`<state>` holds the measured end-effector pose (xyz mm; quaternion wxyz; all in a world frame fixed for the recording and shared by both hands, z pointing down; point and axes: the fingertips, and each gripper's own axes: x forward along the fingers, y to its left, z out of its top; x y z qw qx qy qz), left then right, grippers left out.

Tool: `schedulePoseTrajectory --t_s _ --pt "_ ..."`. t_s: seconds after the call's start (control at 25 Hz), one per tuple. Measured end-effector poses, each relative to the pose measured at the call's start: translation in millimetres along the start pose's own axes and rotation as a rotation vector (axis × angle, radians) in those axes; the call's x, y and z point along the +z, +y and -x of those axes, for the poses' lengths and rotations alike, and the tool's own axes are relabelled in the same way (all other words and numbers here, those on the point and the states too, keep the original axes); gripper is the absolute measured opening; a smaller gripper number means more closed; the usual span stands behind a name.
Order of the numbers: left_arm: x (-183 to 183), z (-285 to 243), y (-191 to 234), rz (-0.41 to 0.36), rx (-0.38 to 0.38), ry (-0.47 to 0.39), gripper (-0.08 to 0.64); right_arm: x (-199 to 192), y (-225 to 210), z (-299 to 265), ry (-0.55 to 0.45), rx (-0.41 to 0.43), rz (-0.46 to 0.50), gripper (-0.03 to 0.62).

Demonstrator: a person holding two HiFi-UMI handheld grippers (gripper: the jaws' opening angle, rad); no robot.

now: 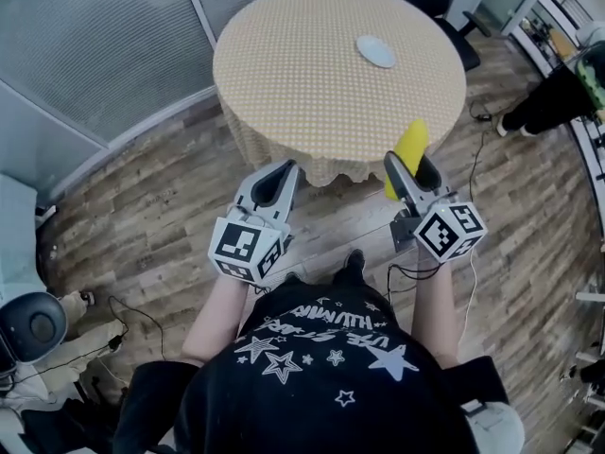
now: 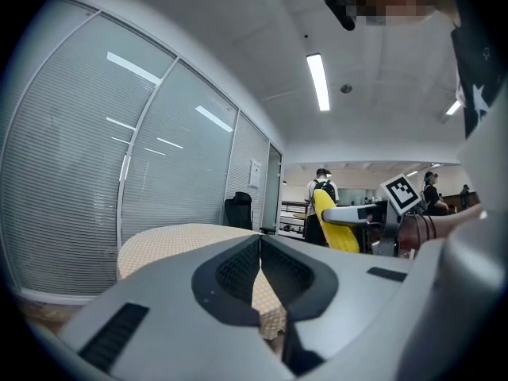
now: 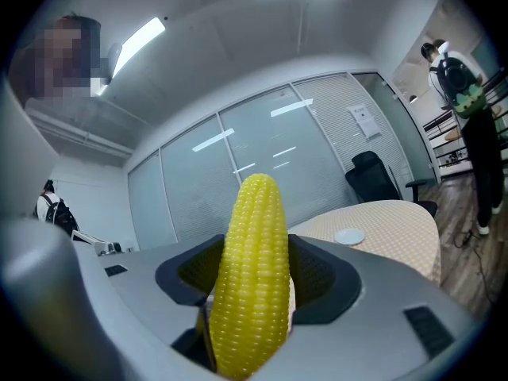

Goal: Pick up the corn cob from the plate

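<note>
You held the right gripper (image 1: pixel 408 166) in front of you at about 1 o'clock, with its jaws clamped on the corn cob (image 1: pixel 412 140). In the right gripper view the cob stood nearly upright between the two dark pads. Its lower part was pinched between them and its rounded yellow tip rose well above the jaw tops. From the head view the cob showed against the hem of the cloth at the 5 o'clock edge of the round table (image 1: pixel 302 64). It was clear of the plate (image 1: pixel 375 51).

That small white plate lay on the checked cloth toward 1 o'clock on the tabletop, well apart from the cob, and nothing showed on it.

Your left gripper (image 2: pixel 259 248) sat at about 11 o'clock from your body, level with the right one and apart from it. Its jaws were closed together, tip against tip, with nothing between them; only the tablecloth showed through the gap lower down. Its view also caught the cob and the right gripper's marker cube (image 2: pixel 401 194) off at 2 o'clock.

The table stood at 12 o'clock from you on a wood-plank floor (image 1: pixel 161 206). A black office chair (image 3: pixel 373 177) stood beyond it by the glass wall. A person in dark clothes (image 1: pixel 553 97) stood at about 2 o'clock, well away from the table.
</note>
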<state>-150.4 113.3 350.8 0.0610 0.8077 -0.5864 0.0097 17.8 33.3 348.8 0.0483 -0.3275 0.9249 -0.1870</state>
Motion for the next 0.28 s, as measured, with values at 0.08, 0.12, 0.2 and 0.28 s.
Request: schedulePoseTrajectory --t_s 0.08,0.12,0.2,0.28 --pt "-1.0 8.7 5.0 0.008 -0.009 0.003 0.008 -6.1 10.8 -1.5 0.009 -0.01 0.01 0.258" --pt "-1.9 12.5 6.6 0.01 -0.015 0.004 0.008 -8.8 15.8 -2.1 0.011 -0.012 0.014 0.258" --pt "-4.0 20.1 8.5 0.015 -0.028 0.007 0.008 -13.6 25.7 -2.6 0.012 -0.015 0.022 0.258" --pt "-6.1 28.0 9.7 0.017 -0.041 0.01 0.008 -17.8 36.1 -2.7 0.013 -0.018 0.03 0.258"
